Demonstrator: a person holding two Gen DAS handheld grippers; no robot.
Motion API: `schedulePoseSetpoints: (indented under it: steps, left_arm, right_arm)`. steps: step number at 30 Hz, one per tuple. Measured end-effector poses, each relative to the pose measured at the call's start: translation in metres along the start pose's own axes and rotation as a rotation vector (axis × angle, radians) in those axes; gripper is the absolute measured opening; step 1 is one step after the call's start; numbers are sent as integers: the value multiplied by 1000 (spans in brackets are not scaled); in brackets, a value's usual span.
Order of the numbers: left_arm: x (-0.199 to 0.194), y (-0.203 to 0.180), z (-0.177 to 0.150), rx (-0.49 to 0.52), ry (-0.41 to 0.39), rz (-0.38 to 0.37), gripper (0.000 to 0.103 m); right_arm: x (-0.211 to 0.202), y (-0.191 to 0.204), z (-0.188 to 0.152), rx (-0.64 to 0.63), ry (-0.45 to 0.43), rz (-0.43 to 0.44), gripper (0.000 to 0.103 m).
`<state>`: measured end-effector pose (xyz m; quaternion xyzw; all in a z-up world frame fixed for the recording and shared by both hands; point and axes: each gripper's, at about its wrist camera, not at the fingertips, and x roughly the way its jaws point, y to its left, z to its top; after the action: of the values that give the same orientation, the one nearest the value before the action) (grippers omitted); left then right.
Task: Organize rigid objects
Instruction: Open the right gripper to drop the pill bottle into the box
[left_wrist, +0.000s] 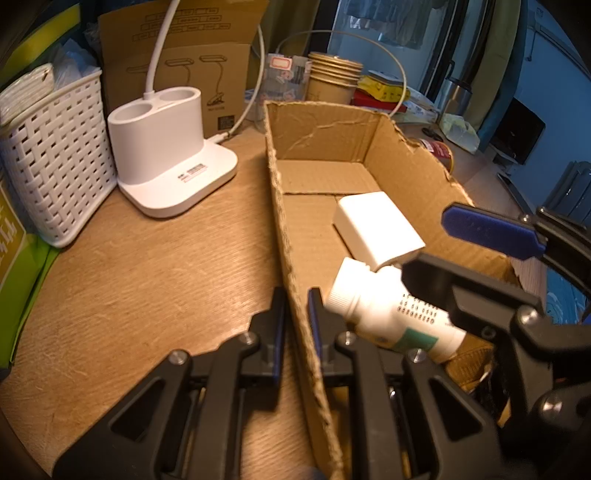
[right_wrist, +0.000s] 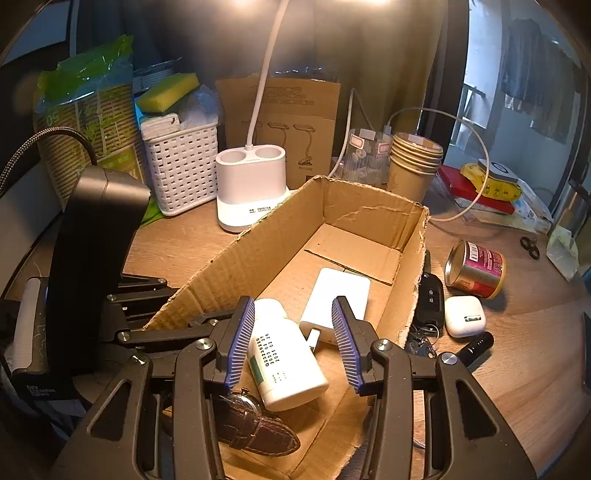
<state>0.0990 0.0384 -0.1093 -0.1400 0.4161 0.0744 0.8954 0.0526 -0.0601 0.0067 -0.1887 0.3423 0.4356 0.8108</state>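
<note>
Cluttered wooden tabletop (right_wrist: 517, 369), window behind. Left claw (left_wrist: 295, 325) pinches cardboard box (right_wrist: 258, 254) wall. Right claw (right_wrist: 291, 343) half-wide, white bottle (right_wrist: 288, 362) lying between pads, untouched.

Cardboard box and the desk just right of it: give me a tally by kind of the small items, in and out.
In the cardboard box:
White pill bottle: 1
White charger block: 1
Brown-strap wristwatch: 1
On the desk right of it:
Red tin can: 1
White earbud case: 1
Black car key: 1
Small black flashlight: 1
Total: 7
</note>
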Motion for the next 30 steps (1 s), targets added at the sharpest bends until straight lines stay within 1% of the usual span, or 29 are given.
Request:
schedulePoseSetpoints:
  steps: [4,8,14,21,30]
  left_arm:
    - [0,0,0,0,0,0,13]
    - [0,0,0,1,0,1,13]
    - [0,-1,0,1,0,1,13]
    - [0,-1,0,1,0,1,13]
    - [0,-1,0,1,0,1,13]
  right_arm:
    - [-12,-10,-1,35,-39,-10,47]
    - [-32,-31,-4,98,-91,-40,47]
    - [-53,-61,-10,178,-132,-91,47]
    - [-59,-90,-24,244,-127,-147,48]
    - [-52,-124,-41,334,-99,-212,48]
